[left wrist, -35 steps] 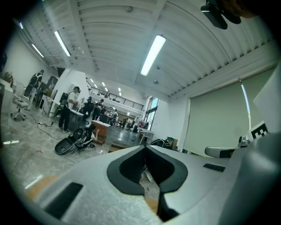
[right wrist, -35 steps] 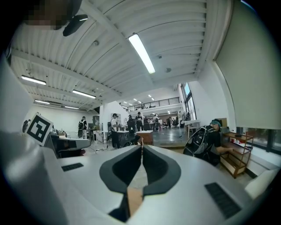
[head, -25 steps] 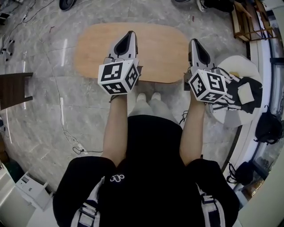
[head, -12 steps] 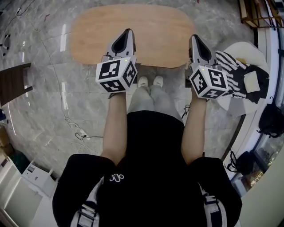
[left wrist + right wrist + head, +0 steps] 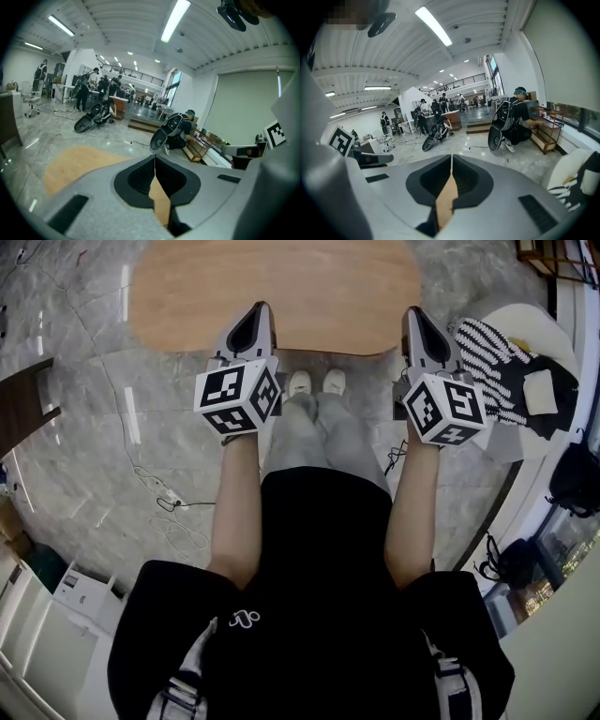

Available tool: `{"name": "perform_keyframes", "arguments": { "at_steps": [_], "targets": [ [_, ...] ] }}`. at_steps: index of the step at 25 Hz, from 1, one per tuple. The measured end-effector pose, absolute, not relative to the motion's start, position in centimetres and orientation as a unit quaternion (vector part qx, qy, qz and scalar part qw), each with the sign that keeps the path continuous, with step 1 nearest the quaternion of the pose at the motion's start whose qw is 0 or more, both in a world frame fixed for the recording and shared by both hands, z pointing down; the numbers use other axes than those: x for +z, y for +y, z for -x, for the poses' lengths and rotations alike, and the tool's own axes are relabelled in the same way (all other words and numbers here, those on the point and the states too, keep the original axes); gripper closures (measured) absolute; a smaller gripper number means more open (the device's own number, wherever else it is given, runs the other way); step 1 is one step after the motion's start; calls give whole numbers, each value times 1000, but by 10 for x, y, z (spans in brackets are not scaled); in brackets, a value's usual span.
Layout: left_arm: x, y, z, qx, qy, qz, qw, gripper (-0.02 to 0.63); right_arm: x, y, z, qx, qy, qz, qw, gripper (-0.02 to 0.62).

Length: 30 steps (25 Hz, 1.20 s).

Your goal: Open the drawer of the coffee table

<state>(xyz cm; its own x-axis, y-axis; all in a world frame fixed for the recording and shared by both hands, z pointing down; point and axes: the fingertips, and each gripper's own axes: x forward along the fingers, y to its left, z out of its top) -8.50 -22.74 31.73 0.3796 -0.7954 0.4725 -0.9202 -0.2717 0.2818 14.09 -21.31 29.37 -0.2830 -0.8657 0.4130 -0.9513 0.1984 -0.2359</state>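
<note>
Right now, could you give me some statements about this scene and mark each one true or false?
1. The left claw is shut and empty. True.
2. The right claw is wide open. False: it is shut, with nothing in it.
3. The coffee table has a rounded wooden top. True.
4. The striped cloth lies on the coffee table. False: it lies on the white round surface at the person's right.
5. An open drawer shows in the head view. False: no drawer is visible there.
</note>
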Motion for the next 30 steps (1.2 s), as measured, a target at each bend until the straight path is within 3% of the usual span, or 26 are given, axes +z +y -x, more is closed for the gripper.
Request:
{"name": "perform_keyframes", "arguments": {
  "at_steps": [30],
  "targets": [
    [546,-138,141,255,-522,-737,346,597,524,-127,-115,356,-740,-544,171,581]
  ]
}}
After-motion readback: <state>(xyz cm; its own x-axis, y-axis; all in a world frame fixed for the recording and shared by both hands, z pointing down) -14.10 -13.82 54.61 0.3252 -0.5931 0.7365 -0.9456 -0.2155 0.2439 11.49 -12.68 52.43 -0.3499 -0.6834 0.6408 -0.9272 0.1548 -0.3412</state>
